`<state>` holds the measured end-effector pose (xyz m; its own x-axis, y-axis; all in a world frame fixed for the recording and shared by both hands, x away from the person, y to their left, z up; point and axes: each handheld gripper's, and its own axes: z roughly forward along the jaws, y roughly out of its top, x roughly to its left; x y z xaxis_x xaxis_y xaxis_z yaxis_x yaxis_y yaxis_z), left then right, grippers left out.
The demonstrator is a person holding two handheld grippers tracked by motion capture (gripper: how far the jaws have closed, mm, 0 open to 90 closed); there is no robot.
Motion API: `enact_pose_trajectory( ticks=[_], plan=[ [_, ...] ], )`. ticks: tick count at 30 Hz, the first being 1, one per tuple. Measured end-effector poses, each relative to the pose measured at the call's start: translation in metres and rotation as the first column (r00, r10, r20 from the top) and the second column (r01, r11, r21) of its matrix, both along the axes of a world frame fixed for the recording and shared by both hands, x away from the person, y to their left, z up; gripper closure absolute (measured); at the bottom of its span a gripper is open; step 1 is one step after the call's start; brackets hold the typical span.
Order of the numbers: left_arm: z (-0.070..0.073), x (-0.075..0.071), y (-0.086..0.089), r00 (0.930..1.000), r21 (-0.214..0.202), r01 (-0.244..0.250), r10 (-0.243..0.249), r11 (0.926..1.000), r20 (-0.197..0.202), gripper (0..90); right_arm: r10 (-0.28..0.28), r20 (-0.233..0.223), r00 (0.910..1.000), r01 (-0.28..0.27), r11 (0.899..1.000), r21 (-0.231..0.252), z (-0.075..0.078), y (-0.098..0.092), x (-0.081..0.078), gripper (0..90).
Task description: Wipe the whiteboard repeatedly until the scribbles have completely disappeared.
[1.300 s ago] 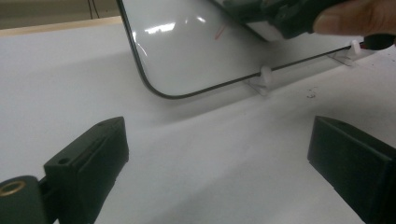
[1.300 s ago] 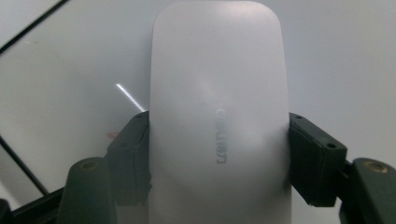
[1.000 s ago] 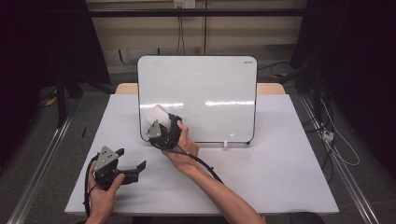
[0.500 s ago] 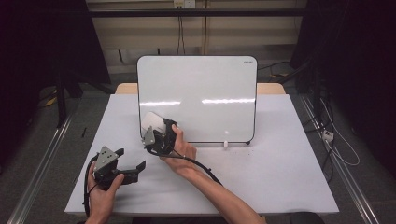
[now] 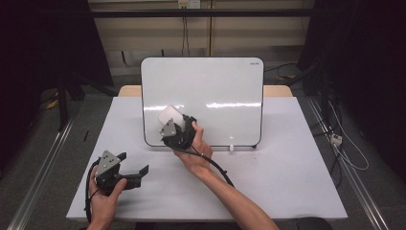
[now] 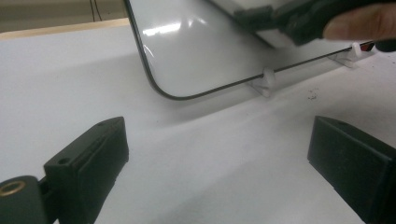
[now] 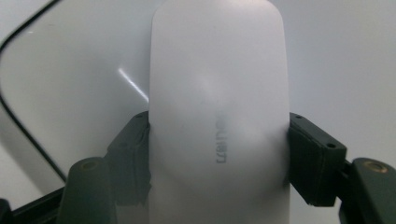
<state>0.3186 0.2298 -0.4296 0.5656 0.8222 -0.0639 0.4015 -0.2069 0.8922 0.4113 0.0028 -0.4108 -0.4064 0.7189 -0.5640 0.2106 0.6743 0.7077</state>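
A white whiteboard with a thin black rim stands upright on the table. My right gripper is shut on a white eraser and holds it flat against the board's lower left part. In the right gripper view both black jaws clamp the sides of the eraser, with the whiteboard just behind it. My left gripper rests low over the table near its front left, open, with nothing between its jaws. The left gripper view has the left gripper facing the whiteboard's bottom corner.
The white table top surrounds the board. Small clear clip feet hold up the board's lower edge. A black cable trails from the right gripper along the forearm. Dark floor and rails flank the table.
The right gripper slid the eraser a little left along the board, then back right and slightly up. The left gripper has stayed where it was.
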Motion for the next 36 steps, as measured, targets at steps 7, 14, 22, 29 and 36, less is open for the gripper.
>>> enact_pose_trajectory(
  ticks=[7, 14, 22, 29, 36],
  plan=[
    [0.000, 0.001, 0.001, 1.0000, 0.012, 0.005, -0.005, 0.9999, -0.004, 5.1, -0.053, 0.009, 0.9986, 0.052, 0.996, 0.074, 0.009, -0.035, 0.006, 31.5],
    [-0.001, 0.001, -0.001, 1.0000, 0.002, 0.000, 0.000, 1.0000, -0.007, 5.1, -0.038, -0.050, 0.9980, 0.046, 0.985, 0.165, 0.015, -0.048, 0.007, 31.6],
    [-0.003, 0.003, 0.002, 0.9999, -0.003, -0.004, 0.004, 1.0000, -0.014, 5.1, 0.006, -0.079, 0.9968, 0.013, 0.973, 0.231, 0.018, -0.059, 0.003, 31.6],
    [-0.003, 0.004, 0.000, 0.9998, 0.006, -0.003, 0.003, 1.0000, -0.018, 5.1, 0.036, -0.079, 0.9962, -0.011, 0.958, 0.285, 0.026, -0.074, -0.006, 31.6],
    [-0.003, 0.004, 0.000, 0.9999, 0.008, -0.003, 0.003, 1.0000, -0.015, 5.1, 0.025, -0.078, 0.9967, 0.000, 0.952, 0.307, 0.027, -0.094, -0.011, 31.6]
  ],
)
